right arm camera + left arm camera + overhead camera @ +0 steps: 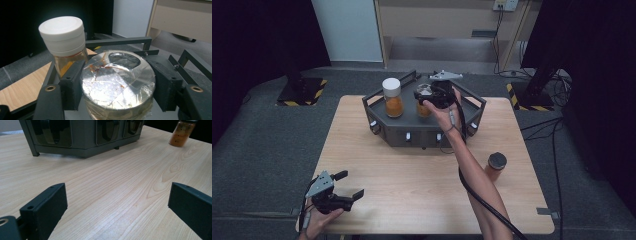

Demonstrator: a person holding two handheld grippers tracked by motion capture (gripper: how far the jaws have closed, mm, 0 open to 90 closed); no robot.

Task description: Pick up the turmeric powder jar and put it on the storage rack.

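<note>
Foil-topped jar (117,85), upright on the grey tray (377,102) just beside the white-capped jar (392,97), clamped at its neck by the right gripper (432,97); left gripper (348,186) spread wide, idle at the table's near edge, well apart

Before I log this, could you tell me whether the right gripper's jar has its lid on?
Lid off: the jar shows torn foil on top.

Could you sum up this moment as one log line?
right gripper: shut on foil-topped jar, on rack | white-lidded jar: beside it | left gripper: open, above table | dark-lidded jar: on table
</note>
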